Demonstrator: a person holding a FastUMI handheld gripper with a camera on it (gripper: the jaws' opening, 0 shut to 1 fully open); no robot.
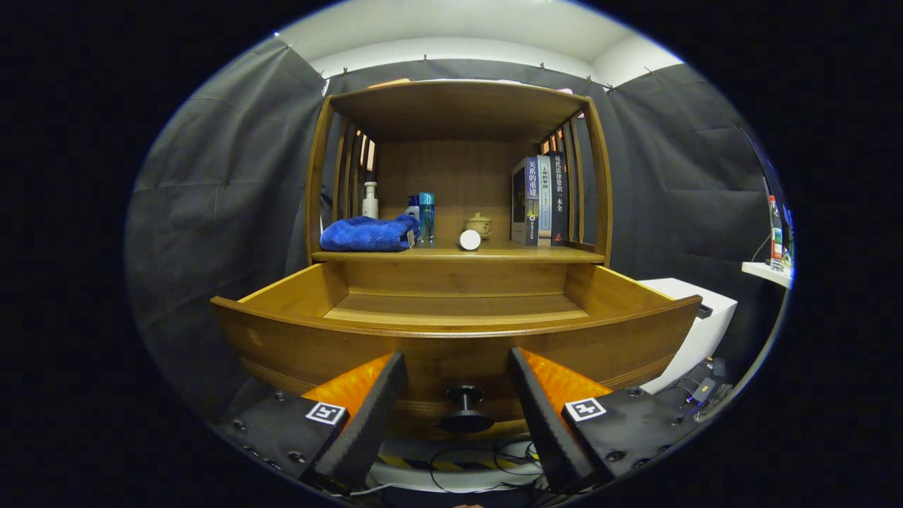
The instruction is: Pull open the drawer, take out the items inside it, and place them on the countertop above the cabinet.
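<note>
The wooden drawer (451, 331) stands pulled out toward me; the part of its floor that shows is bare. Its dark round knob (464, 408) sits between my fingers without touching either. My gripper (457, 363) is open, level with the drawer front. On the countertop (494, 254) above lie a folded blue towel (368, 234), a white pump bottle (370, 200), a blue bottle (426, 217), a small white round lid-like object (469, 240) and a small ceramic jar (479, 224).
Several books (540, 201) stand upright at the countertop's right end under a wooden shelf top (458, 99). A white box (695, 331) sits to the right of the drawer. Cables (480, 462) lie on the floor below. A side shelf with bottles (774, 229) is far right.
</note>
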